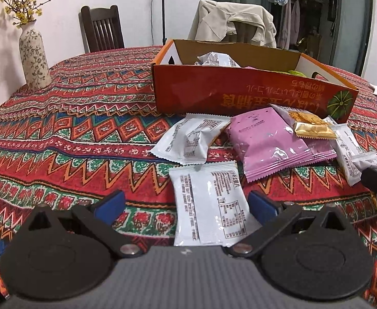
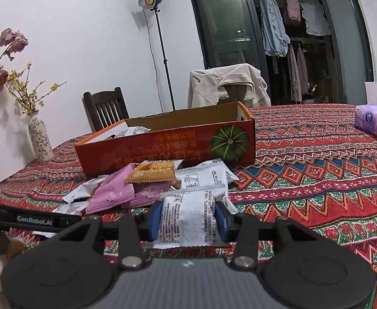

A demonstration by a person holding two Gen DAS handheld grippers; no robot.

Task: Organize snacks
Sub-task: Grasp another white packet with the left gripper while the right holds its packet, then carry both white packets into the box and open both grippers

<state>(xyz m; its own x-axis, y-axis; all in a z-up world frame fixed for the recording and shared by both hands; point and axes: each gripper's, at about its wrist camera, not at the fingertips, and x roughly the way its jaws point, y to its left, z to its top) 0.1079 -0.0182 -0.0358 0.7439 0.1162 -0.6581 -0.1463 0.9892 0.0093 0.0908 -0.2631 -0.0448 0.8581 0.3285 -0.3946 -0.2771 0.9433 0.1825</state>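
R gripper (image 2: 188, 220) clamps a white packet (image 2: 188, 219), box (image 2: 162, 139) straight ahead; L gripper (image 1: 185, 206) wide over flat packet (image 1: 209, 203), lengthwise btw fingers.

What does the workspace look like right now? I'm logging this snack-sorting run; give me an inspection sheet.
Surface: patterned tablecloth.
Job's things: orange box holding some packets; loose packets piled before it, including a pink packet.
Clutter: tissue pack, vase.
Grippers: left gripper open around a white packet; right gripper shut on a white snack packet.
Cables: nothing seen.
Surroundings: chairs, lamp stand, hanging clothes.
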